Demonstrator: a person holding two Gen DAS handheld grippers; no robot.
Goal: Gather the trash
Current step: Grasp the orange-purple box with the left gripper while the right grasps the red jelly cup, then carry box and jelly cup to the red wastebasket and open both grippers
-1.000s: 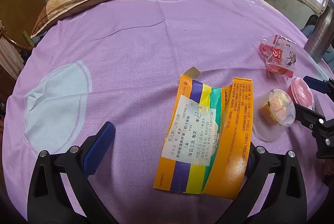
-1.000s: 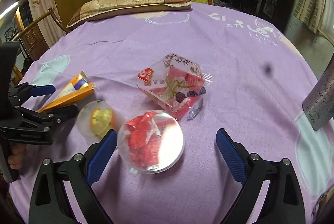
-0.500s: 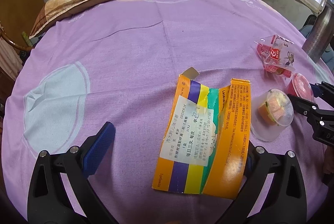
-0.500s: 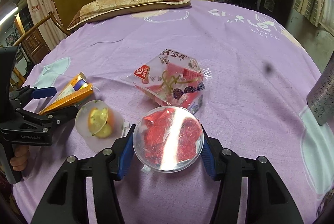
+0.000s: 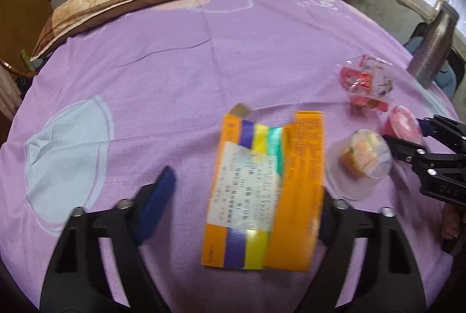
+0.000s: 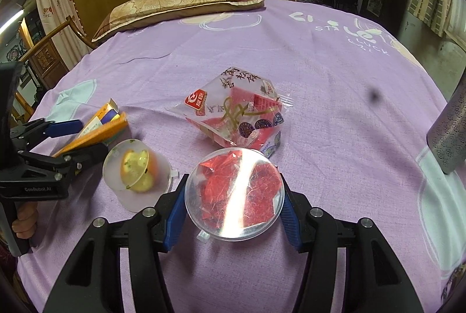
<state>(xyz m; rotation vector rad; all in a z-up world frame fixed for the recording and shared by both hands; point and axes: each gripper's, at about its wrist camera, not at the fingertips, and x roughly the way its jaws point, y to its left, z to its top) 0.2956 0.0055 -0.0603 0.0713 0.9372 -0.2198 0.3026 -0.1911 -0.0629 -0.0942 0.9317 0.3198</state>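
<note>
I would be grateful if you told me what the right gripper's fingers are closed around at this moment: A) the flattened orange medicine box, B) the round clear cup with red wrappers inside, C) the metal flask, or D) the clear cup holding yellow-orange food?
B: in the right wrist view the blue fingers press both sides of the round clear cup holding red wrappers.

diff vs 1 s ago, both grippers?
The right hand-held gripper has closed onto the clear cup of red wrappers, pads pressing its sides. The left hand-held gripper has just been closing around the orange carton, left pad not yet touching. Fruit cup and snack bag unmoved.
</note>
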